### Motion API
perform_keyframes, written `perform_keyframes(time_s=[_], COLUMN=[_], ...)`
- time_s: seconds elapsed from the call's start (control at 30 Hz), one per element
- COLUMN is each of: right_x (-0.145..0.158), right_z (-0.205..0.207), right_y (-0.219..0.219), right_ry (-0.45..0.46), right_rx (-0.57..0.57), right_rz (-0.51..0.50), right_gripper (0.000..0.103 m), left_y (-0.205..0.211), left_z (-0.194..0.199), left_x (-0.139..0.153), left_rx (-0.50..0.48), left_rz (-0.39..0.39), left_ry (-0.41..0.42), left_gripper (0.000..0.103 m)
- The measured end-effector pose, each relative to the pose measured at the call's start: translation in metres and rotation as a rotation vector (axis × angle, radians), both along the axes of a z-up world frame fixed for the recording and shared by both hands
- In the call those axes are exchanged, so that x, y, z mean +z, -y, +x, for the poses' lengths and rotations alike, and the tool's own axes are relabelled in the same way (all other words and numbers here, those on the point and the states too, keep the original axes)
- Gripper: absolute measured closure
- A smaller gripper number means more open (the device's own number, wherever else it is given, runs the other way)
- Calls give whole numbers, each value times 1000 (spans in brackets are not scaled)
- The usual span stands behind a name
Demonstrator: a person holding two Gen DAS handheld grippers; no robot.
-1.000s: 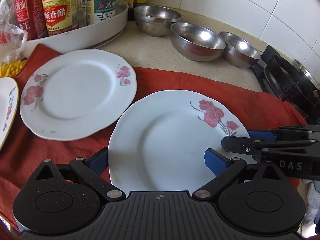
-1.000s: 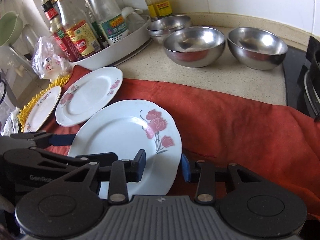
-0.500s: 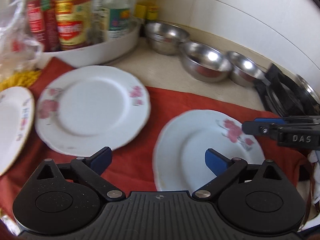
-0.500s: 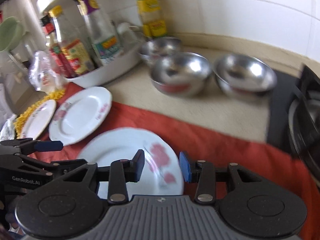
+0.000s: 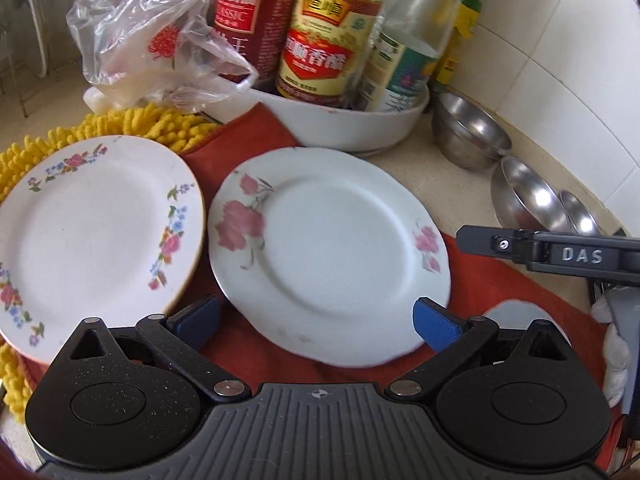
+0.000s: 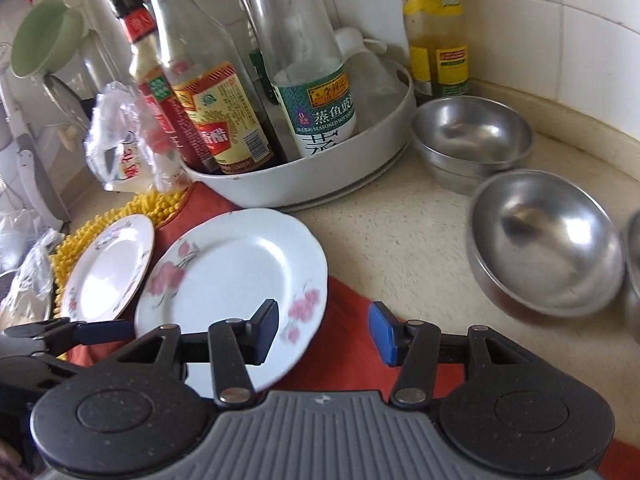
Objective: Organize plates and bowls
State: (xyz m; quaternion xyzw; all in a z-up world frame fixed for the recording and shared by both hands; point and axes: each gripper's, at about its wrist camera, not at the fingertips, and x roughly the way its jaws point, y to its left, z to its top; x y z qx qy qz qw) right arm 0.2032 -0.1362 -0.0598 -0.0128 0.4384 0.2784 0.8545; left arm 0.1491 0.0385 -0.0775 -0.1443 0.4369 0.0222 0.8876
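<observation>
A white plate with pink roses (image 5: 332, 256) lies on the red cloth (image 5: 504, 280); it also shows in the right wrist view (image 6: 236, 276). A gold-rimmed floral plate (image 5: 92, 232) lies to its left (image 6: 110, 272) on a yellow mat. My left gripper (image 5: 316, 320) is open and empty, over the near edge of the rose plate. My right gripper (image 6: 324, 332) is open and empty, above that plate's right edge. Steel bowls (image 6: 548, 240) stand on the counter at right, with a stacked pair (image 6: 472, 136) behind. A sliver of a third plate (image 5: 516, 316) shows at lower right.
A white round tray (image 6: 320, 176) of sauce bottles stands behind the plates. A plastic bag (image 5: 160, 44) lies at back left. The yellow mat (image 5: 160, 124) sits under the left plate. The tiled wall (image 6: 580, 40) bounds the counter at the back.
Both grippers have moved left, away from the large rose plate, and now hover over the second rose plate. Both stay open and empty.
</observation>
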Motion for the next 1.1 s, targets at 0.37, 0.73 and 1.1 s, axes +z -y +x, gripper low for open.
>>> perform_keyframes(time_s=[0.37,0.73,1.1], right_x=[-20,-15,-20], right_z=[28,27,32], right_y=[-28,0,7], right_ry=[-105,-138,-197], right_rx=[103,150,131], right_rz=[46,51,97], right_gripper=[54,53,52], left_y=[-10,9,9], left_z=[15,12,23], left_x=[-8,-7,-16], left_rx=[68,24,-19], left_rz=[-65,-112,-26], left_ry=[13,-41,17], left_gripper=[0,1,0])
